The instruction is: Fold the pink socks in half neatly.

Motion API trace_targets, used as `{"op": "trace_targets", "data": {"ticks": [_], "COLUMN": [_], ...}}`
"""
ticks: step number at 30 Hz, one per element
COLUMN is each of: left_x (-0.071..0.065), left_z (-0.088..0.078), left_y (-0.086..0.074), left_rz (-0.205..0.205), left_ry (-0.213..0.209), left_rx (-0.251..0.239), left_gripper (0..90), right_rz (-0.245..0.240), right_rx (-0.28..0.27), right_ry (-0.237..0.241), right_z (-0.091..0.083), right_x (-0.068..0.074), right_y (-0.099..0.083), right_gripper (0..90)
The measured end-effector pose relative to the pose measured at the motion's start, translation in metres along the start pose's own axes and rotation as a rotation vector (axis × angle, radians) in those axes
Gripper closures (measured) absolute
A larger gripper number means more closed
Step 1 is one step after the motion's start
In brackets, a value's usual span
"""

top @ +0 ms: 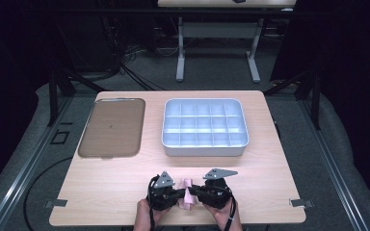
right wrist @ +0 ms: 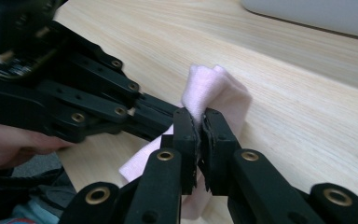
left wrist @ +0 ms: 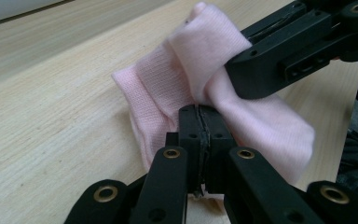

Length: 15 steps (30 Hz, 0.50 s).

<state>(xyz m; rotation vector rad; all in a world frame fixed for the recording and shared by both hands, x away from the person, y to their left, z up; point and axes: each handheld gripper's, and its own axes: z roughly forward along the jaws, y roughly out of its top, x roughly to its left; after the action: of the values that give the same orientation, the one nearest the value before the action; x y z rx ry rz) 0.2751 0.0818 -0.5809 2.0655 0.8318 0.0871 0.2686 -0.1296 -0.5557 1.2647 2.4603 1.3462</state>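
Note:
A small pink knitted cloth [top: 188, 194] lies bunched on the wooden table [top: 125, 183] near its front edge, between both grippers. My left gripper [top: 179, 194] is shut on the cloth's near fold; in the left gripper view the black jaws [left wrist: 200, 116] pinch the pink cloth [left wrist: 168, 84]. My right gripper [top: 196, 192] comes in from the other side and is shut on the same cloth; in the right gripper view its jaws [right wrist: 199, 122] clamp a raised fold of the cloth [right wrist: 214, 88]. The two grippers face each other, tips almost touching.
A white plastic divided bin [top: 205, 127] with several compartments stands at the back right of the table. A flat brown tray [top: 112, 127] lies at the back left. A second table [top: 219, 29] stands beyond, on the floor.

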Motion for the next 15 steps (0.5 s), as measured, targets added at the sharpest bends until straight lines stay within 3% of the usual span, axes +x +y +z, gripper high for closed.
{"op": "trace_targets", "data": {"ticks": [5,9,15], "left_x": [0.0,0.001,0.007], "left_z": [-0.012,-0.022,-0.014], "left_y": [0.001,0.0,-0.006], "left_rz": [0.004,0.013,0.014], "left_ry": [0.019,0.074,0.093], "left_rx": [-0.008,0.006,0.043], "left_gripper": [80.8,79.5,83.1], "right_rz": [0.027,0.03,0.019], "right_rx": [-0.018,-0.026,-0.019], "right_ry": [-0.005,-0.011,-0.012], "right_z": [-0.004,-0.007,-0.006], "right_x": [-0.005,-0.005,-0.004], "right_y": [-0.003,-0.004,-0.001], "right_gripper": [85.3,85.3,85.2]}}
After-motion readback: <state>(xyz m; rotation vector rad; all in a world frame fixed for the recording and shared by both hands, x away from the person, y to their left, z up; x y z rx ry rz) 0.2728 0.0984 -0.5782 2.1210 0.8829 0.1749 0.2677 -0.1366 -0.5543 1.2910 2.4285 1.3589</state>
